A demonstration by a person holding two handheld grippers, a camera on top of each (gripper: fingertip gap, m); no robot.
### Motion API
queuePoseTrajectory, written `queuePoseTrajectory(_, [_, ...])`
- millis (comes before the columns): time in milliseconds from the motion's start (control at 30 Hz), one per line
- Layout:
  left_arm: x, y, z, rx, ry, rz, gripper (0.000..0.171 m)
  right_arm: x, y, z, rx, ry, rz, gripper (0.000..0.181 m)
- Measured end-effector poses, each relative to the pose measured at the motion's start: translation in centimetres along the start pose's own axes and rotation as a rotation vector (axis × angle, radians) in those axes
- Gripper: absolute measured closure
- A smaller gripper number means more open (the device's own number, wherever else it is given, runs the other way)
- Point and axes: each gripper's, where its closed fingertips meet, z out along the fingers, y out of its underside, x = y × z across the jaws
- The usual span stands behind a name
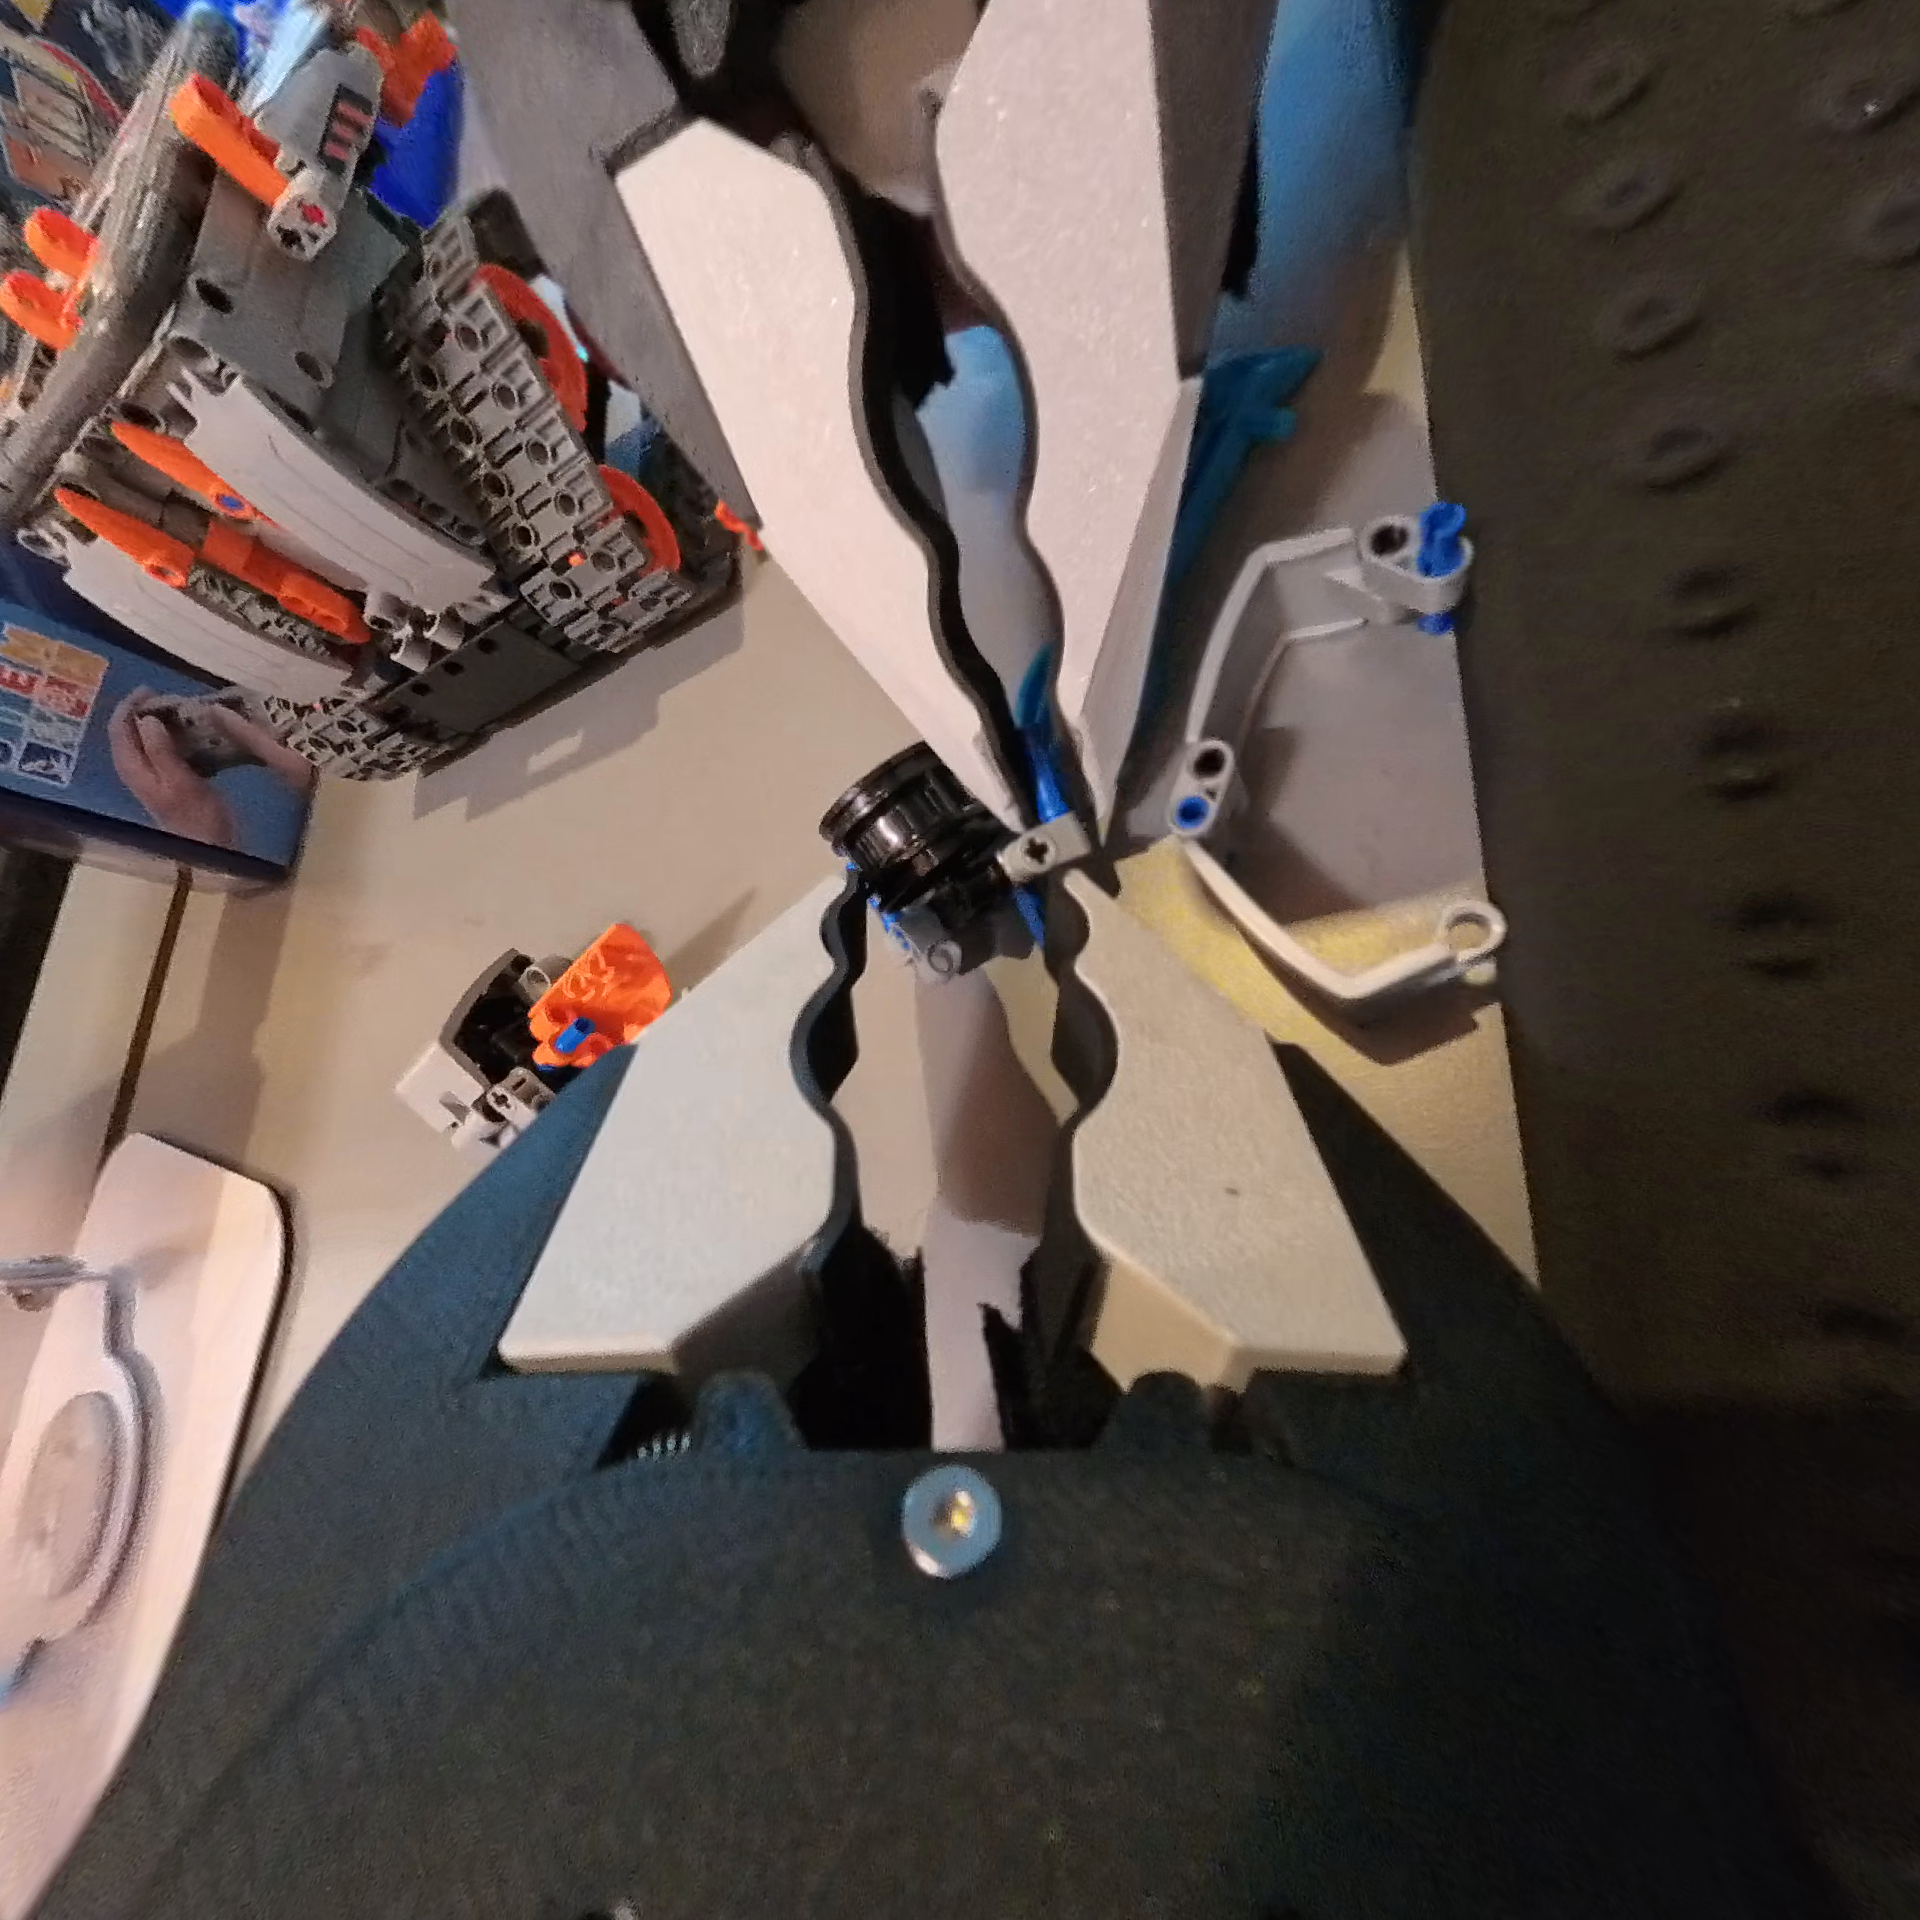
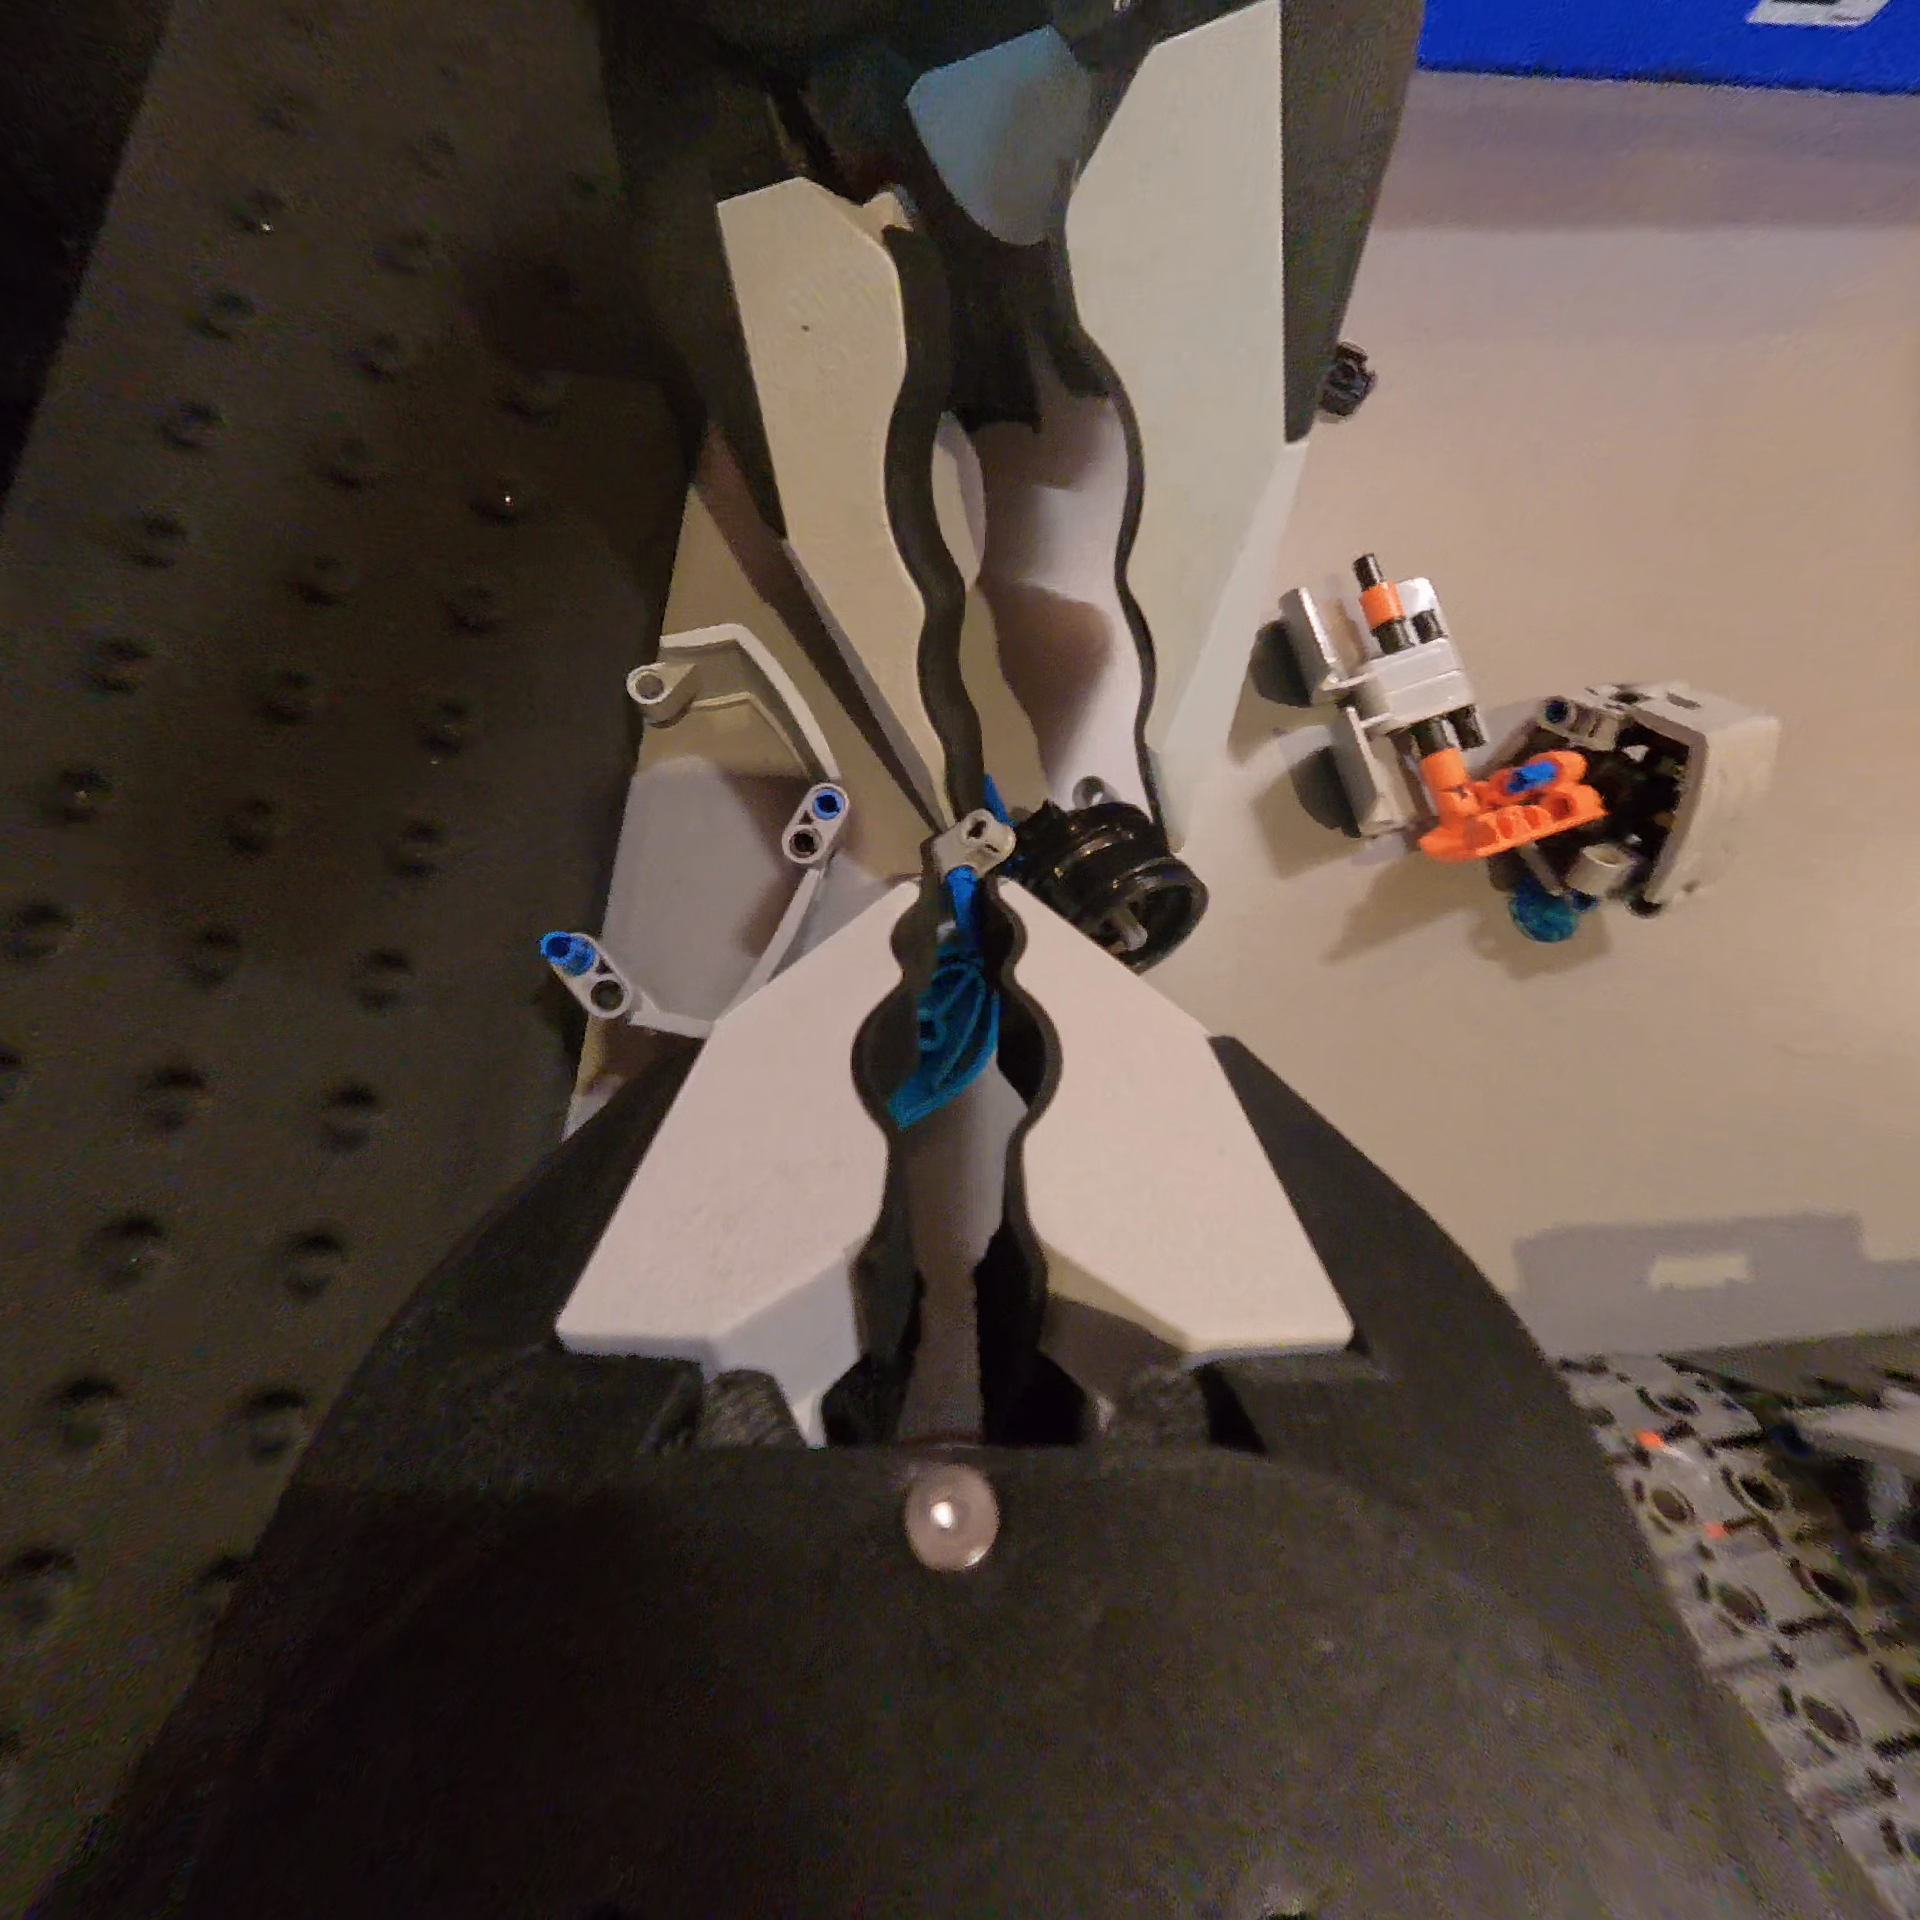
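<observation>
- Left gripper [image 1: 956, 914]: fingers pinched around a black wheel hub [image 1: 914, 842] assembly, at the tips.
- Right gripper [image 2: 961, 914]: fingers clamped on a blue toy part [image 2: 951, 1039], tip-to-tip with the left.
- Grey curved panel [image 2: 727, 831]: on the table beside.

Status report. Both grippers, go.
Left gripper shut on black wheel assembly. Right gripper shut on its blue piece. Tips meet nose to nose over grey curved panel.

Right gripper [image 2: 961, 914] fingers [image 2: 1132, 1091] pinch a blue piece [image 2: 951, 1023].
</observation>
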Motion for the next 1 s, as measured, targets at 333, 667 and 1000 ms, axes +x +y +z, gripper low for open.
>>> queuePoseTrajectory(333, [-1.1, -1.2, -0.2, 0.051, -0.016, -0.08, 0.142, 0.3, -0.5, -1.8, 0.051, 0.035, 0.099, 0.167])
queuePoseTrajectory(667, [-1.9, -1.5, -0.4, 0.05, -0.067, -0.039, 0.136, 1.1, -0.7, -2.4, 0.111, 0.028, 0.22, 0.18])
queuePoseTrajectory(1000, [-2.0, -3.0, -1.4, 0.116, -0.093, -0.015, 0.161, 1.8, -2.8, -3.7, 0.293, -0.029, 0.337, 0.18])
